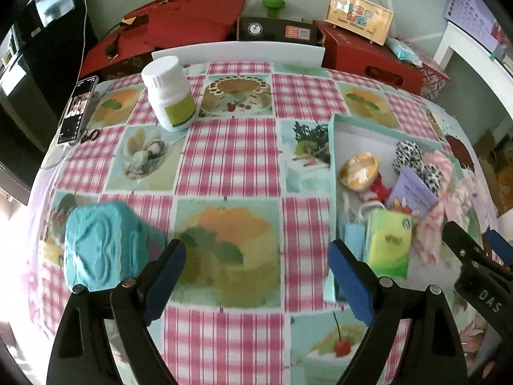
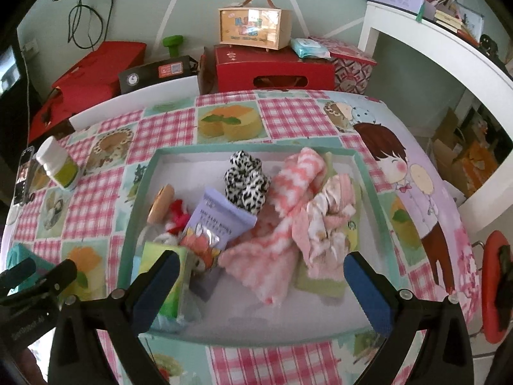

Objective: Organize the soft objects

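My left gripper hangs open over bare tablecloth, nothing between its blue pads. A light blue embossed soft block lies just left of its left finger. To the right is a teal-rimmed tray holding a green tissue pack and a black-and-white scrunchie. My right gripper stands open above the near side of the tray, over a pink fluffy cloth, a purple pouch, the scrunchie and the green pack. Each gripper shows in the other's view: right gripper, left gripper.
A white bottle with a green label and a phone stand at the far left of the table. Red boxes and a small wooden case line the wall behind. A white shelf stands on the right.
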A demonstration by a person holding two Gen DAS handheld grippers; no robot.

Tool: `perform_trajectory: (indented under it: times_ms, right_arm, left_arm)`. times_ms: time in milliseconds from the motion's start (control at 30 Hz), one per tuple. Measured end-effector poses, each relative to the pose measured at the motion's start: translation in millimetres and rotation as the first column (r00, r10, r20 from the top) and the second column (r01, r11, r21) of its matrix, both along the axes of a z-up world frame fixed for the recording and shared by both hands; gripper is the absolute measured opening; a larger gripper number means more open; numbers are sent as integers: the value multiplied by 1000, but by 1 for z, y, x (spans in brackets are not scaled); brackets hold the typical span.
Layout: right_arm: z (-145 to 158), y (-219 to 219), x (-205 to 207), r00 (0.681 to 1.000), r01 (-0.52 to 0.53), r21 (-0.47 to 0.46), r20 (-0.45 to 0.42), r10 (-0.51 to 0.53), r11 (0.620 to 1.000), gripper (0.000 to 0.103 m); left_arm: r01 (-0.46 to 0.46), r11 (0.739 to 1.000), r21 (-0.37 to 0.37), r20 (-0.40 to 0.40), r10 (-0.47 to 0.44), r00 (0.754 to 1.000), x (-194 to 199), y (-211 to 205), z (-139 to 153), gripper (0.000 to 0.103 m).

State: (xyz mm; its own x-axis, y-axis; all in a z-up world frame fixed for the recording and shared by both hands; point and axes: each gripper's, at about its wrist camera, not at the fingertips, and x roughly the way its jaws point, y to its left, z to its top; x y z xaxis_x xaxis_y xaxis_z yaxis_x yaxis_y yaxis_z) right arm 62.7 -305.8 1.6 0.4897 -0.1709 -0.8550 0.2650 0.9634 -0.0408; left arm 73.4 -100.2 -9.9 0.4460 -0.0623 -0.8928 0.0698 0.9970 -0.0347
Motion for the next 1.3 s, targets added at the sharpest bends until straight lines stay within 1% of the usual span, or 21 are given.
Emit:
perform_trajectory:
  times_ms: [133,267,400,567,700,800,1133,1300]
  right_arm:
    - [-3,5,-14,1000,-6,0,-11,6,1000,103]
    - [-7,11,-25,1000,-20,-1,-22,20,1000,103]
    - [-11,18,-33,999,-41,-1,-31,41,999,103]
    - [-16,27,-43,998,-55,-4,-42,55,998,103]
    - [-21,35,-48,995,-83,6,-56,83,997,103]
    - [-21,39,-48,994,-91,-6,-59,91,996,103]
    - [-25,36,-45,995,-83,3,-60,83,997,103]
    - [-26,36,-44,995,-84,3,-60,84,996,103]
  left_arm:
    - [1,1000,-5,10,-1,1000,-19,1,1,90]
    - [-7,1000,11,9,7,1000,-35,5,-1,90]
    - [-39,999,26,-14,40,999,-46,14,-7,90]
    - [-88,996,26,-26,89,996,-55,29,-11,90]
    - [-112,994,20,-38,112,993,-58,38,-14,90]
    - [-125,992,26,-42,126,991,-58,41,-15,90]
    - [-125,991,56,-43,127,991,-57,41,-19,90]
    - [-116,992,56,-48,118,992,-55,39,-21,90]
